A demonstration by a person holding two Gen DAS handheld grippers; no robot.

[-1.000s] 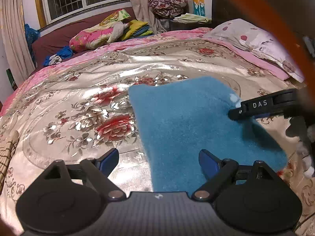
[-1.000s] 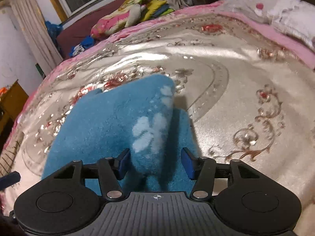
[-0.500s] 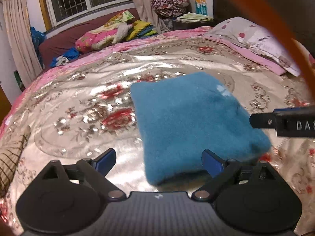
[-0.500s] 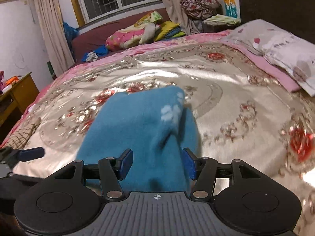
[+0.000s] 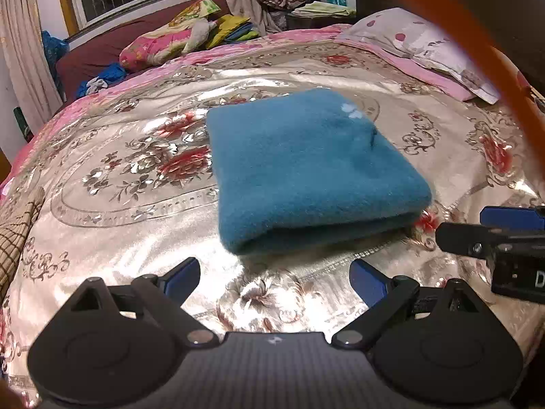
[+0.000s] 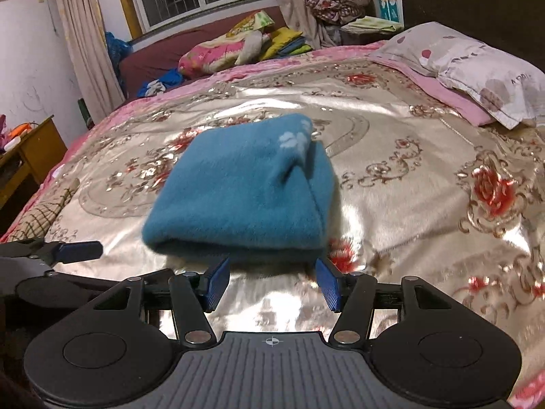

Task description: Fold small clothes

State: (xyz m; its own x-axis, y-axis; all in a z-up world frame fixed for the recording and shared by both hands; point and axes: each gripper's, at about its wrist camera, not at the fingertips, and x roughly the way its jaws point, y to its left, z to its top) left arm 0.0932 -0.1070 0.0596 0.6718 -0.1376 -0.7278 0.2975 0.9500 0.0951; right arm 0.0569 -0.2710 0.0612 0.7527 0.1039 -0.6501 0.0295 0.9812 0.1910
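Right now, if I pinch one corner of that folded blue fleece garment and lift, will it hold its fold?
Probably not. The blue fleece garment looks soft and thick, its layers only resting on each other, so a corner lift would likely let them unfold. It seems light for its bulk. On the glossy satin bedspread, a push might slide the whole stack.
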